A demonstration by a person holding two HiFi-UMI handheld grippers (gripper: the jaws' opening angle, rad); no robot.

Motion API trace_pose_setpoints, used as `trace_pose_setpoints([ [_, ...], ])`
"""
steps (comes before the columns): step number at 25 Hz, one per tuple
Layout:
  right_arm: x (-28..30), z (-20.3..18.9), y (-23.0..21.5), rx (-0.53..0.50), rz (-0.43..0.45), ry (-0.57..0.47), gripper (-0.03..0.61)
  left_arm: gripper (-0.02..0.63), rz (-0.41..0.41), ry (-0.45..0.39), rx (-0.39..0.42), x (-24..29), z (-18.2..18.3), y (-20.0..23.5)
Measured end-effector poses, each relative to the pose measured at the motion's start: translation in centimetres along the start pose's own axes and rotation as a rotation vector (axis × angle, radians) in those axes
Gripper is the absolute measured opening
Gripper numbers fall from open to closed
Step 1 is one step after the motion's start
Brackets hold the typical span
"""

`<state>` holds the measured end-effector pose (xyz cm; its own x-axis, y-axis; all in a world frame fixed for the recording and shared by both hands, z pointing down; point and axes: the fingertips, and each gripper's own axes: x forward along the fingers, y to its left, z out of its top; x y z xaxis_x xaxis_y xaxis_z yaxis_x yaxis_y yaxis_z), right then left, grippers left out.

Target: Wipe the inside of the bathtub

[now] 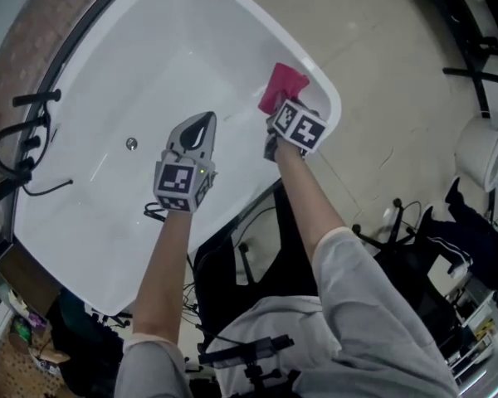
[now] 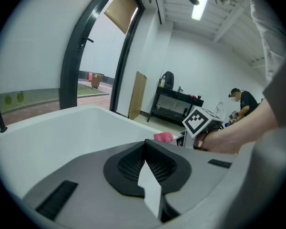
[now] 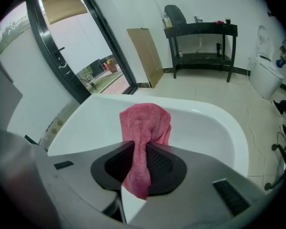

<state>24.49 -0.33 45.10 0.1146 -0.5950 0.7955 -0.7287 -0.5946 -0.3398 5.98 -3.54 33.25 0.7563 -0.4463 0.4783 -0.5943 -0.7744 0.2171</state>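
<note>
The white bathtub (image 1: 100,89) fills the upper left of the head view, its drain (image 1: 131,143) near the middle. My right gripper (image 1: 275,114) is shut on a pink cloth (image 1: 280,85), which hangs just inside the tub's right rim. In the right gripper view the cloth (image 3: 145,123) is clamped between the jaws (image 3: 140,149) and drapes over the tub's wall (image 3: 205,123). My left gripper (image 1: 204,124) hovers over the tub's middle, jaws shut with nothing in them (image 2: 145,144). From its view I see the cloth (image 2: 163,137) and the right gripper's marker cube (image 2: 200,119).
A black faucet with hose (image 1: 17,143) sits at the tub's left end. A white toilet (image 1: 481,152) stands at the right. Black stands and cables (image 1: 249,247) lie below the tub's near rim. A black table (image 3: 200,30), a leaning board (image 3: 145,56) and a glass door stand beyond.
</note>
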Motion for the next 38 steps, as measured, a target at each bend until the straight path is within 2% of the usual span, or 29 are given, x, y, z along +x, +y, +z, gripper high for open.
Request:
trace_pose_setpoints([
  [11,6.2,-0.3,-2.4,0.015,-0.061,0.045,0.078,0.005,-0.022,0.027,0.011,6.5,-1.8,0.7],
  [22,8.9,1.0,-3.4,0.009,-0.106,0.018,0.075,0.005,-0.002,0.050,-0.003,8.7,-3.5,2.2],
  [32,10.9,-1.5,-4.0,0.091,-0.115,0.089,0.072,0.005,0.018,0.060,-0.031,9.3,-5.4,3.7],
  [38,12.4,-3.5,-4.7,0.100,-0.126,0.133,0.072,0.005,0.028,0.067,-0.044,9.5,-7.1,4.0],
])
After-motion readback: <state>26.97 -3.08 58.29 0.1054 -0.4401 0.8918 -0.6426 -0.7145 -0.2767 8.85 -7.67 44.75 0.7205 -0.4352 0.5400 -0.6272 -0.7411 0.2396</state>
